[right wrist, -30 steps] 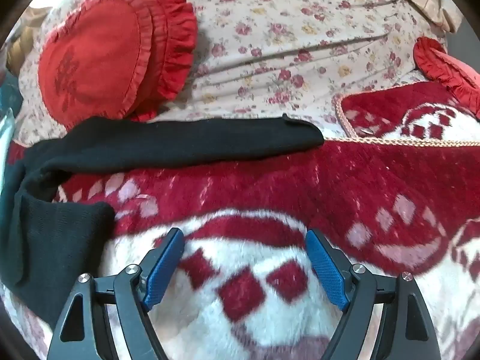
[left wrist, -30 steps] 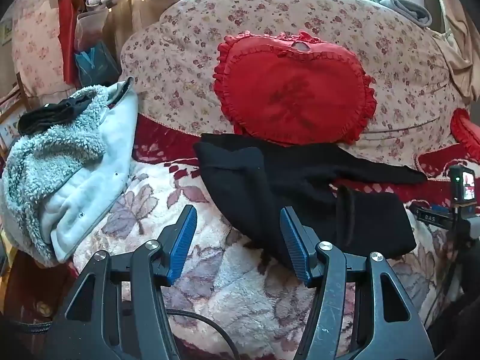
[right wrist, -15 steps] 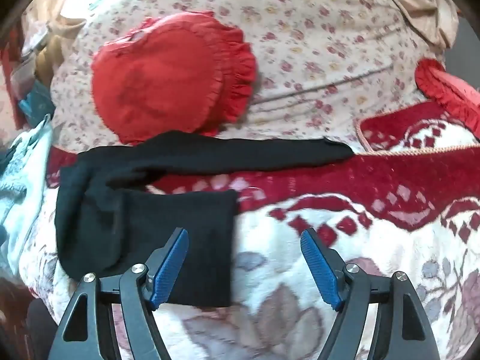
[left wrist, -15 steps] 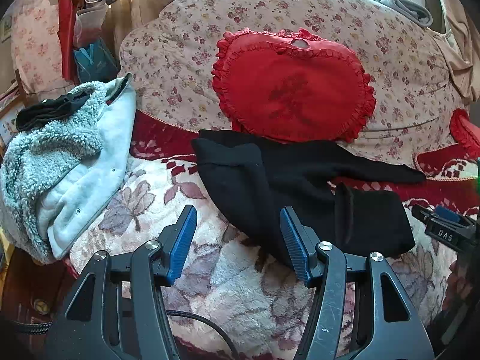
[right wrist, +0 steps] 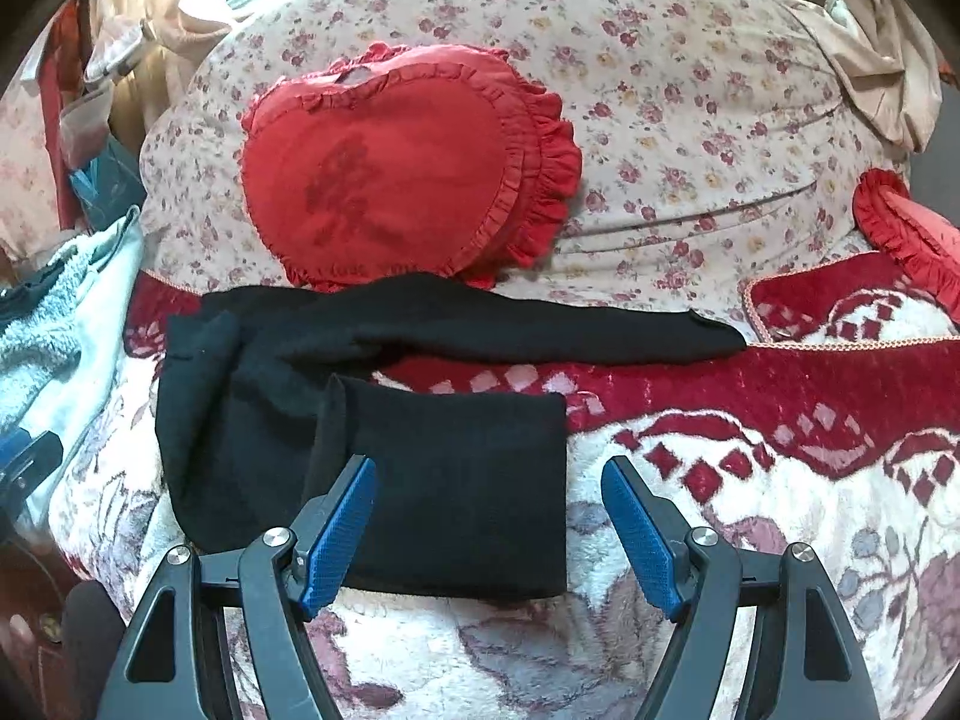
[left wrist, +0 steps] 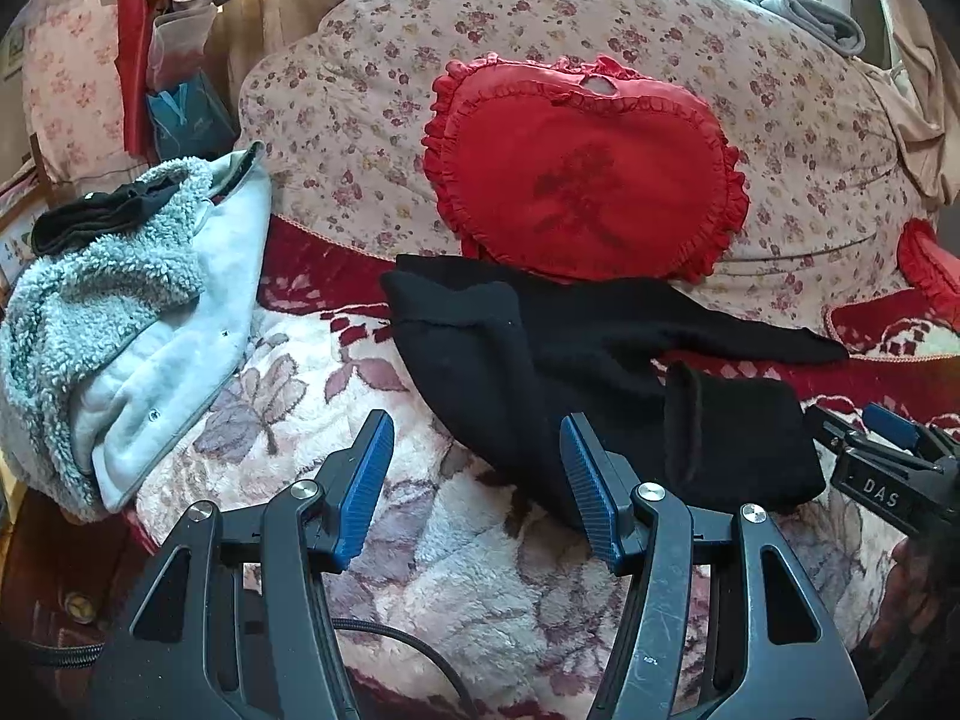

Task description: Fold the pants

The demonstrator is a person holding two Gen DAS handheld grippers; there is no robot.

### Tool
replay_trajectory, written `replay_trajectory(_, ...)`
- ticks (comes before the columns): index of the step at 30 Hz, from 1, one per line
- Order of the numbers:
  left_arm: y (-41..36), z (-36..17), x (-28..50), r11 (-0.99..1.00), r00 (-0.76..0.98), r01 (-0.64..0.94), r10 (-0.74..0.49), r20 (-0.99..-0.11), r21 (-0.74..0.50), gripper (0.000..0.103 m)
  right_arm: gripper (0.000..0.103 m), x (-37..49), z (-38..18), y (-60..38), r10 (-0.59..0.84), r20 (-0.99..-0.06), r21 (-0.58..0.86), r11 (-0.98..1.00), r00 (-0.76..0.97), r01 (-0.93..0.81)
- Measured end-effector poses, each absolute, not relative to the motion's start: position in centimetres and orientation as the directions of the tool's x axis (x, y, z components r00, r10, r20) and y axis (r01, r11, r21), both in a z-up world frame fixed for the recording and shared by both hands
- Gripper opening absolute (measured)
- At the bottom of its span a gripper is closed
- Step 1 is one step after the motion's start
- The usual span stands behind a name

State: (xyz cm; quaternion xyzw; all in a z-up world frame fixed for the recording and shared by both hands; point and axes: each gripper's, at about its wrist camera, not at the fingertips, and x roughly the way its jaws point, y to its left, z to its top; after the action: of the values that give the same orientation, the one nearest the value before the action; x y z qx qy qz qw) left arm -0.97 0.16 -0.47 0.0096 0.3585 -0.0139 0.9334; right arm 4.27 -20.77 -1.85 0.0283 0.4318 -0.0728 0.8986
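Left wrist view: left tool point(left wrist: 474, 480) gapes wide, gripping nothing; black pants point(left wrist: 540, 372) lie ahead and to its right on the floral blanket point(left wrist: 480, 576), below the heart cushion point(left wrist: 582, 174); fleece jacket point(left wrist: 120, 312) far left.
Right wrist view: right tool point(right wrist: 487, 531) wide open, empty; folded leg point(right wrist: 456, 480) directly ahead, its near edge between the fingers; straight leg point(right wrist: 540, 330) runs left-right beyond; right tool seems nearer.

A red heart-shaped cushion point(left wrist: 585, 171) with a frilled edge leans on the floral sofa back point(left wrist: 372, 90) at twelve o'clock. A grey fleece jacket point(left wrist: 120, 312) lies heaped at nine o'clock on the red-and-white plush blanket point(left wrist: 480, 588).
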Motion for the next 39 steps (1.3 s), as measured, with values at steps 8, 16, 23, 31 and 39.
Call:
replay_trajectory(8, -0.1, -0.5, -0.8, 0.999, 0.738, 0.037, -0.021, -0.674, 0.009, 0.058, 0.076, 4.4, -1.9, -20.2, -0.108, -0.783, -0.022, 0.989, 0.613, 0.146)
replay_trajectory(16, -0.1, -0.6, -0.8, 0.999, 0.736, 0.04, -0.023, -0.676, 0.01, 0.058, 0.076, 4.6, -2.1, -19.9, -0.108, -0.788, -0.029, 0.99, 0.606, 0.138)
replay_trajectory(23, -0.7, -0.9, -0.7, 0.999, 0.733, 0.043, -0.024, -0.68, 0.012, 0.058, 0.076, 4.8, -2.3, -19.7, -0.108, -0.792, -0.036, 0.991, 0.601, 0.13)
replay_trajectory(31, -0.7, -1.0, -0.7, 0.999, 0.733, 0.044, -0.023, -0.68, 0.014, 0.058, 0.076, 5.0, -2.6, -19.4, -0.104, -0.799, -0.039, 0.992, 0.593, 0.121)
replay_trajectory(39, -0.4, -1.7, 0.0, 0.999, 0.72, 0.042, -0.023, -0.694, 0.01, 0.058, 0.076, 5.5, -3.1, -19.1, -0.104, -0.807, -0.047, 0.993, 0.581, 0.111)
